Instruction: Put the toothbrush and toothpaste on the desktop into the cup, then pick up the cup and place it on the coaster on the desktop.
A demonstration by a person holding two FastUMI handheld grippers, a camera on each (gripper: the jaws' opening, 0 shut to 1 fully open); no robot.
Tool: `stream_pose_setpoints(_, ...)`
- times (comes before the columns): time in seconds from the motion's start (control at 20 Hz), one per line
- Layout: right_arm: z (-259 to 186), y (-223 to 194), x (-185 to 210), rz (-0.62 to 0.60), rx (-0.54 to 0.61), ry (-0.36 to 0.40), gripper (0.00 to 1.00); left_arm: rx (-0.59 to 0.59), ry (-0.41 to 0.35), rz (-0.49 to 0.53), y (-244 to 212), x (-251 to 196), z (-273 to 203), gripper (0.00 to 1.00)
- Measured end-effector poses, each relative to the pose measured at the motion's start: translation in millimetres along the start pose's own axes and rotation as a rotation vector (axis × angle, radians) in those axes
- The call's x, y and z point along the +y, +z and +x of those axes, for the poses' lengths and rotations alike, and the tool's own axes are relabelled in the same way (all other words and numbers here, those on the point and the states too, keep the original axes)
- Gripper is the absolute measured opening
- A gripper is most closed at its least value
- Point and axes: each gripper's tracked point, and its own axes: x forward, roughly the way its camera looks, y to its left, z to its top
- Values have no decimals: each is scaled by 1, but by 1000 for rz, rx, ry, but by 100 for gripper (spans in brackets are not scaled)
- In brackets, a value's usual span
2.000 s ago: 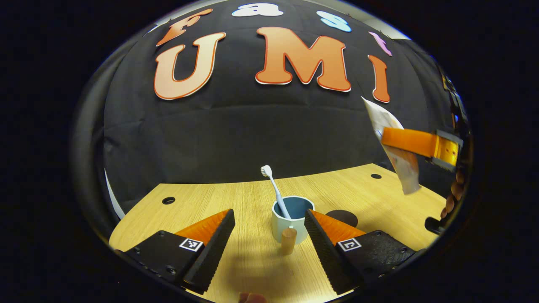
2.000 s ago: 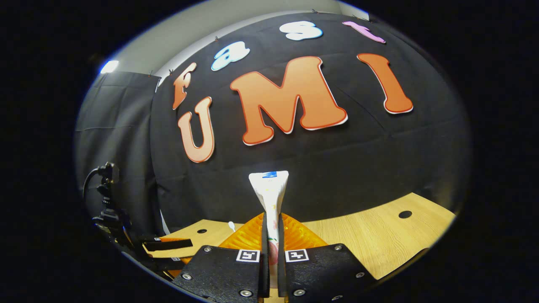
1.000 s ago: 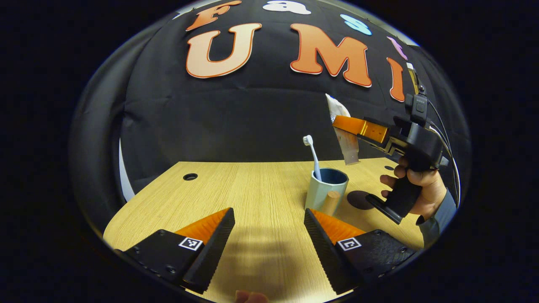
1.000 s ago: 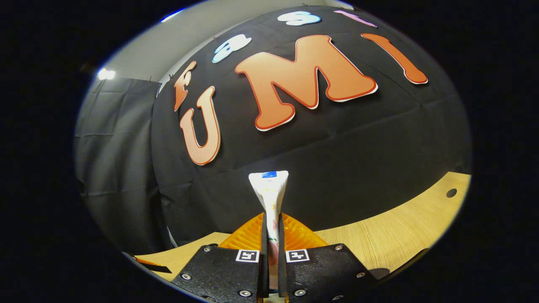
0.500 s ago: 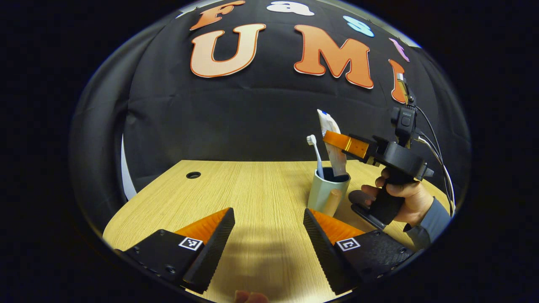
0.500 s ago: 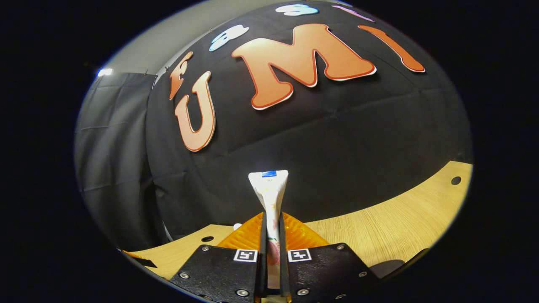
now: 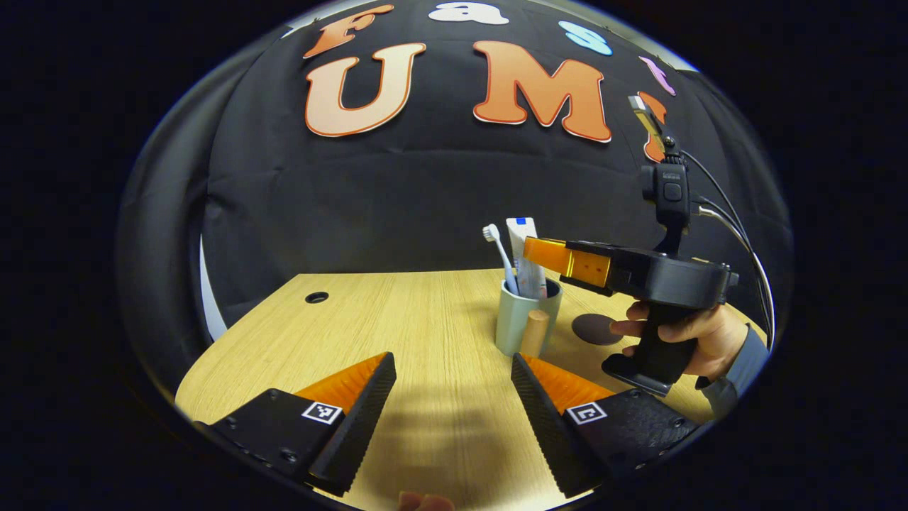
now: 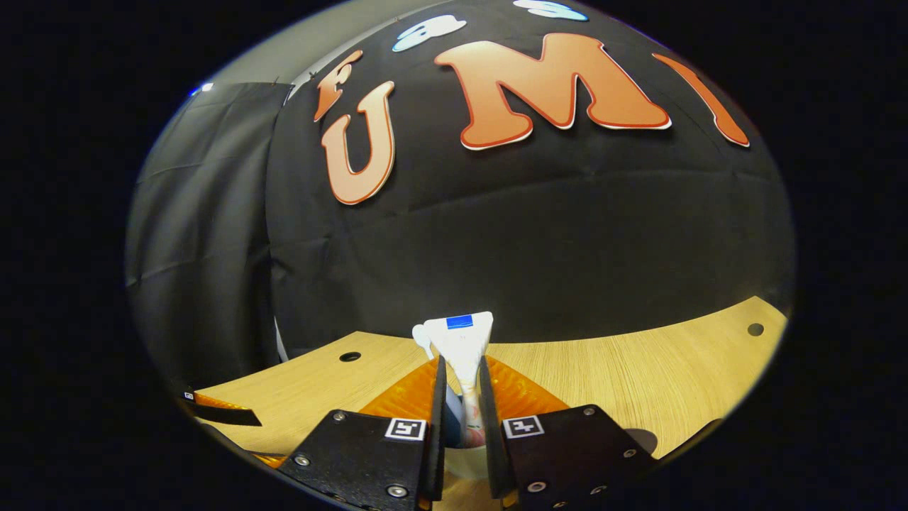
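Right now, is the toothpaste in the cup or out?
In. The toothpaste stands upright inside the cup beside the toothbrush.

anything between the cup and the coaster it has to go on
Nothing visible does. The cup stands on bare desktop just left of the dark coaster; the right tool is above the cup's mouth.

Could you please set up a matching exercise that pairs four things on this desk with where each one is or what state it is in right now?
Things:
1. toothbrush
2. toothpaste
3. coaster
4. left gripper

States:
A. lying bare on the desk beside the cup
B. open, holding nothing
C. standing in the cup, bristles up
D. standing in the cup, between the right gripper fingers

Pairs: 1-C, 2-D, 3-A, 4-B
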Motion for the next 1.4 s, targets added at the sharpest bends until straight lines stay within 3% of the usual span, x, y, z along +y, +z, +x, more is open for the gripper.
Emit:
stream_pose_setpoints(0.2, -27, 19, -10, -35, -14, -14, 33, -1, 5, 21, 6, -9, 3, 99)
stream_pose_setpoints(0.45, -74, 63, -39, -51, -71, -53, 69, -10, -25, -3, 32, -28, 11, 98)
stream_pose_setpoints(0.65, -113, 93, -61, -71, -105, -74, 84, 23, -85, -22, 50, -50, 28, 98)
stream_pose_setpoints(1.0, -169, 108, -81, -174, -107, -78, 89, 153, -97, 47, 62, -67, 60, 99)
stream_pose_setpoints(1.4, -207, 126, -76, -193, -152, -46, 94, 424, -132, -17, 35, -80, 88, 98)
